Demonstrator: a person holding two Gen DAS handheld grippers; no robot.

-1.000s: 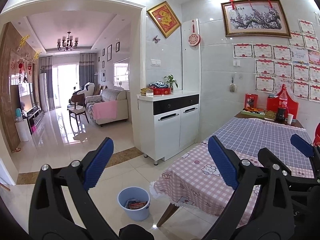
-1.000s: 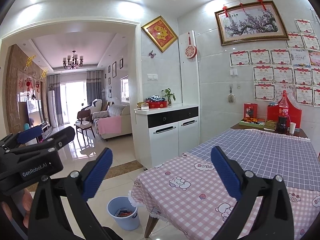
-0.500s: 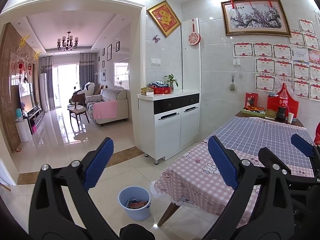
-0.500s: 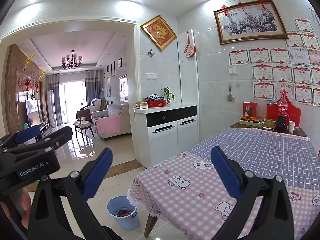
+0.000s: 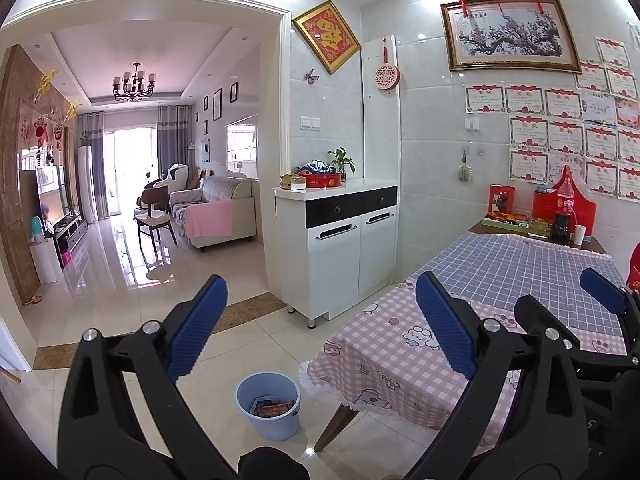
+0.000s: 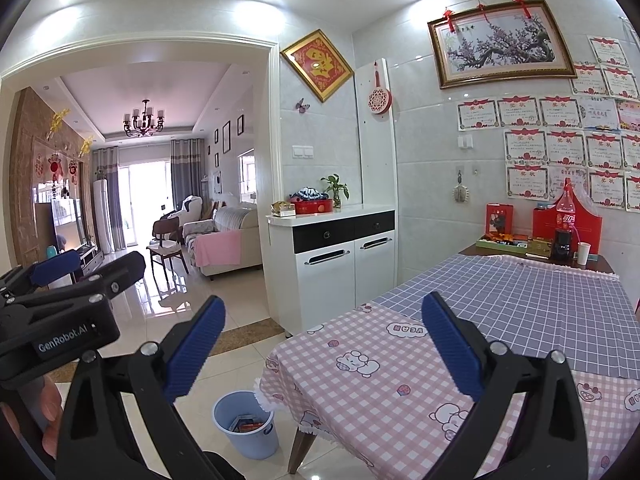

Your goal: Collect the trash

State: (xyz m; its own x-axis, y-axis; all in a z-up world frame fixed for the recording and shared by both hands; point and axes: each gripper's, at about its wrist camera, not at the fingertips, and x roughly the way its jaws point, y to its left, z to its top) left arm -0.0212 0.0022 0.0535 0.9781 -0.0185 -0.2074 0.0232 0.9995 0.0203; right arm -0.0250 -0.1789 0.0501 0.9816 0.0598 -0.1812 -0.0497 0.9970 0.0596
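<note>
A light blue trash bucket (image 5: 268, 406) stands on the floor by the table corner, with several wrappers and small boxes inside; it also shows in the right wrist view (image 6: 246, 424). My left gripper (image 5: 320, 320) is open and empty, held high above the bucket. My right gripper (image 6: 324, 340) is open and empty, above the table's near end. The right gripper shows at the right edge of the left wrist view (image 5: 600, 292). The left gripper shows at the left of the right wrist view (image 6: 56, 264).
A table (image 6: 400, 392) with a pink and blue checked cloth fills the right. A cola bottle (image 6: 564, 220), paper cup (image 6: 583, 252) and red boxes stand at its far end. A white cabinet (image 5: 340, 248) stands by the wall. Tiled floor leads left into the living room.
Both views have shifted very slightly. Both grippers stay open and empty; the bucket has not moved.
</note>
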